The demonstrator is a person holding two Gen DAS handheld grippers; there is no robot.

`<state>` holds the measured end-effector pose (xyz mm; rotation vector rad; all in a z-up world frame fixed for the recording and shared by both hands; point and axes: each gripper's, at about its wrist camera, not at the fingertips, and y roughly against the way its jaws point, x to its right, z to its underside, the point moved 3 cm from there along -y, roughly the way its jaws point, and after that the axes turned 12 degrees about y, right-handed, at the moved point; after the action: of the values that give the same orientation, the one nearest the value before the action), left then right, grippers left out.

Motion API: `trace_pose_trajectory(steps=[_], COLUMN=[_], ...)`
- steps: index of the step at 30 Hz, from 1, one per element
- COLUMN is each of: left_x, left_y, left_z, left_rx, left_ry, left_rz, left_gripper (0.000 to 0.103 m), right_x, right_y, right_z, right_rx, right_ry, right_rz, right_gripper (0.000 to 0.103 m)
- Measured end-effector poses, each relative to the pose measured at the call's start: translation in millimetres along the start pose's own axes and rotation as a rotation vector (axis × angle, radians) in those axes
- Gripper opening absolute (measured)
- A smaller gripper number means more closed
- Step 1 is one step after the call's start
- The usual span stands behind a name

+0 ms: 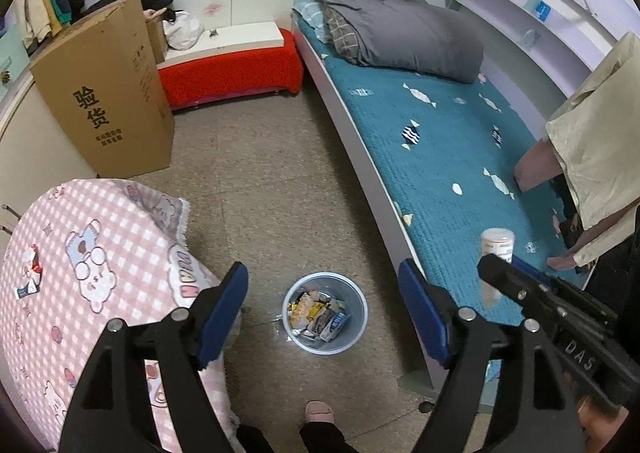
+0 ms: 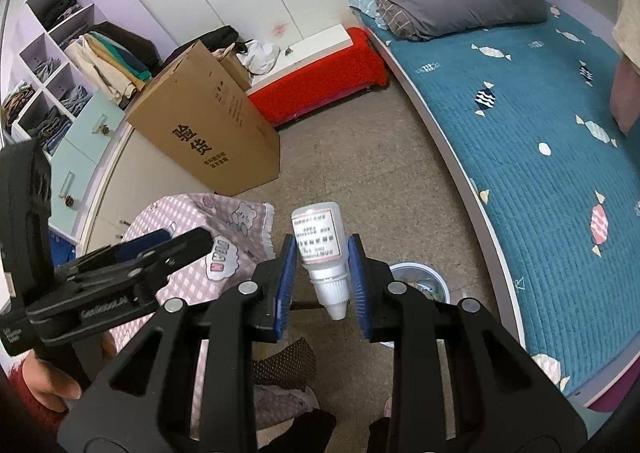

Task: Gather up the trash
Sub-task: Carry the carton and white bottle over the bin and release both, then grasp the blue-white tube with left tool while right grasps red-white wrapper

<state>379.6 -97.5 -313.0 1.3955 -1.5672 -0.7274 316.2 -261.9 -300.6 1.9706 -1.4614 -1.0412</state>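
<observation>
On the floor between the bed [image 1: 440, 157] on the right and the tabletop [image 1: 100, 253] with the pink checked cloth on the left stands the round trash bin [image 1: 325, 313], already holding several wrappers. In the right wrist view the bin is low and a little to the right, half hidden behind one finger. The small white bottle [image 2: 320, 249] hangs cap downward between the pads of the right gripper [image 2: 320, 285]. The jaws stand about half apart and a thin gap seems to show on each side of the bottle, so I judge it is loose and not clamped. The left gripper [image 1: 323, 267] is wide open and holds nothing; it hovers over the bin. To do this step well, the bottle should be straight above the mouth of the bin at the release, not over its rim or the floor, since a light bottle can bounce out. Small wrappers [image 1: 30, 273] at the far left of the tabletop seem to wait next
</observation>
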Motion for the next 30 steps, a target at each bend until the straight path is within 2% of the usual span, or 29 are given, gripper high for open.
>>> trace_pose_trajectory(steps=[1,2,8,15,21,30], left_x=[-4.6,-7.5,-34.5,-79.7,-150.7,-307.7], left_y=[1.9,3.1,9.4,17.5,28.2,44.5], left_z=[-0.6,-0.9,-5.0,-8.9,-13.4,-18.5], left_rx=[0.004,0.005,0.012,0.017,0.020,0.011], left_ry=[0.003,0.004,0.030,0.060,0.113,0.273], left_rz=[-0.003,-0.005,-0.007,-0.015,-0.047,-0.133], left_gripper=[0.077,0.077,0.079,0.080,0.081,0.081], right_x=[-0.8,-2.7,-18.7,-68.6,-138.1,-264.3], right_y=[0.4,0.7,-9.0,-31.5,-61.7,-130.4], right_z=[-0.8,-1.8,-4.5,-9.2,-11.5,-5.8], right_rx=[0.010,0.015,0.003,-0.018,-0.040,-0.097], right_ry=[-0.006,-0.006,0.000,0.044,0.096,0.172], right_rz=[0.021,0.034,0.030,0.003,-0.038,-0.124], right_gripper=[0.060,0.062,0.062,0.062,0.062,0.062])
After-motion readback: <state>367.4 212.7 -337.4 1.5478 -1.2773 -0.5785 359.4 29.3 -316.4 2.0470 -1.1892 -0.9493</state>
